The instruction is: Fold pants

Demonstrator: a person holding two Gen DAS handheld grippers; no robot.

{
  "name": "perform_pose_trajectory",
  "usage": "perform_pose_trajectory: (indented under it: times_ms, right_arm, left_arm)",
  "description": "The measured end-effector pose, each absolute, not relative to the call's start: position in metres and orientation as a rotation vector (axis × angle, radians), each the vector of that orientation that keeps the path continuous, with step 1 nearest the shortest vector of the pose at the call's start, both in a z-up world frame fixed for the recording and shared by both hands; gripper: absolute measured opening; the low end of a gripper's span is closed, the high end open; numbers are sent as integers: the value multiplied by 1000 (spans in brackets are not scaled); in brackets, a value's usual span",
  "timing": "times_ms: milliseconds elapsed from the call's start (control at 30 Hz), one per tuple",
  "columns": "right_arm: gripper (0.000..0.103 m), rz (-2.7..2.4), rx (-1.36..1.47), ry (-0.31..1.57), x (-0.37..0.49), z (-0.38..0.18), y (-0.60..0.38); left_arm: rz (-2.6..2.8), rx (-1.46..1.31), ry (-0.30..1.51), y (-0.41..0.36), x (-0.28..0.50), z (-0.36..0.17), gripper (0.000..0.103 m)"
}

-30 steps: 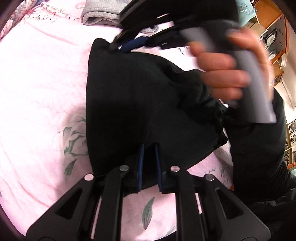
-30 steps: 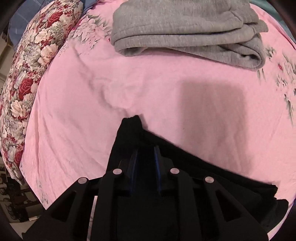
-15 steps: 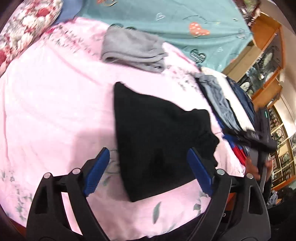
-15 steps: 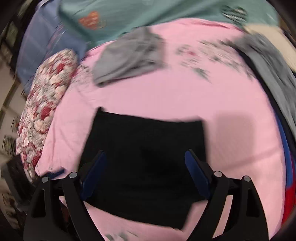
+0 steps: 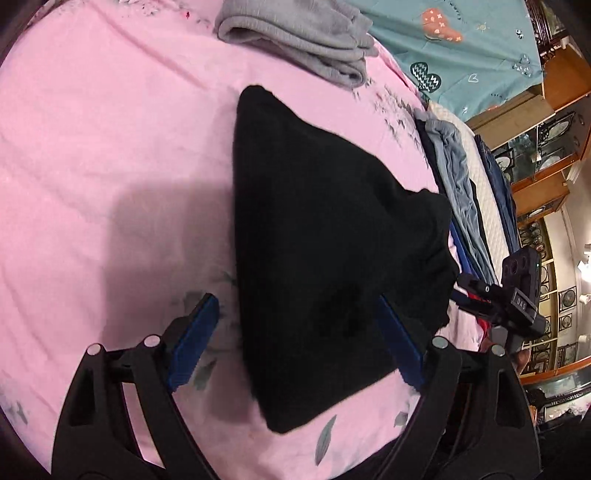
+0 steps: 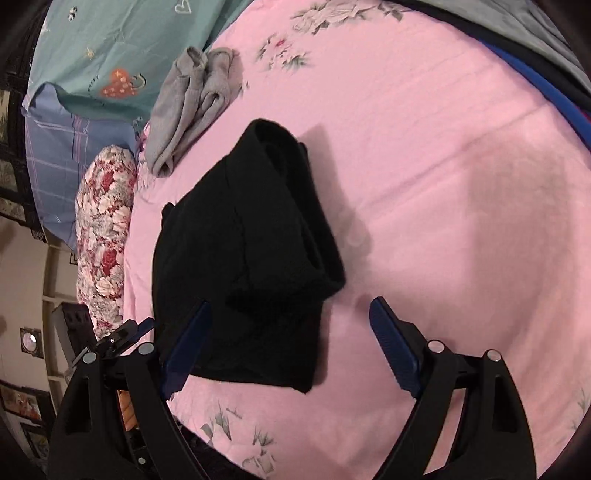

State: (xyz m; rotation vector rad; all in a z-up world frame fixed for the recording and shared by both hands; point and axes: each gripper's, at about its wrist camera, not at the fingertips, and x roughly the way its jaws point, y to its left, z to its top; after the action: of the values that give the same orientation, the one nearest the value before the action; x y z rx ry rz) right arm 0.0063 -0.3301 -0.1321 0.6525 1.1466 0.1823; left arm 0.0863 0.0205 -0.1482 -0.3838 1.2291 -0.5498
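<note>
The black pants (image 5: pixel 325 243) lie folded into a compact bundle on the pink floral bedsheet (image 5: pixel 110 155). They also show in the right wrist view (image 6: pixel 243 254), with a thick folded edge on the right side. My left gripper (image 5: pixel 295 343) is open and empty, raised above the near end of the bundle. My right gripper (image 6: pixel 291 350) is open and empty, above the bundle's near right corner. Neither gripper touches the pants. The right gripper also shows at the far right of the left wrist view (image 5: pixel 517 302).
A folded grey garment (image 5: pixel 299 33) lies at the far side of the bed, also in the right wrist view (image 6: pixel 192 103). A pile of blue and grey clothes (image 5: pixel 461 177) lies along the right edge. A floral pillow (image 6: pixel 103 229) sits at the left.
Both grippers let go of the black pants, opened wide and pulled back and up. The pants now lie still, folded on the bed.
</note>
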Motion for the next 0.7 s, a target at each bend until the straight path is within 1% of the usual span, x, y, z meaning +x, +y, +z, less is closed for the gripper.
perform_pose_trajectory:
  times_ms: [233, 267, 300, 367, 433, 467, 500, 533, 567, 633, 700]
  right_arm:
    - [89, 276, 642, 1164, 31, -137, -317]
    - [89, 298, 644, 1166, 38, -139, -317]
    - [89, 317, 651, 1163, 43, -141, -319]
    - [89, 366, 674, 1152, 52, -145, -322]
    - [83, 390, 684, 1137, 58, -148, -323]
    - [81, 385, 684, 1140, 60, -149, -322]
    - [76, 377, 675, 1144, 62, -148, -320]
    - [60, 363, 658, 1149, 64, -148, -317]
    - [51, 350, 642, 1158, 64, -149, -313]
    - [42, 303, 557, 1139, 57, -140, -303]
    - [38, 272, 462, 1095, 48, -124, -288]
  left_arm:
    - [-676, -422, 1303, 4, 128, -156, 87]
    - [-702, -435, 1315, 0, 136, -159, 88]
    - [-728, -458, 1318, -2, 142, -160, 93]
    - [-790, -524, 1336, -4, 154, -166, 93]
    - [-804, -580, 1327, -4, 158, -170, 92]
    - [-797, -584, 1318, -4, 156, -169, 79]
    - [-780, -560, 1318, -7, 151, -168, 42]
    - [-761, -519, 1316, -9, 146, -167, 37]
    - [-750, -509, 1297, -9, 140, -165, 34]
    - [-742, -507, 1250, -8, 131, -156, 31]
    - [-743, -499, 1202, -8, 121, -143, 30]
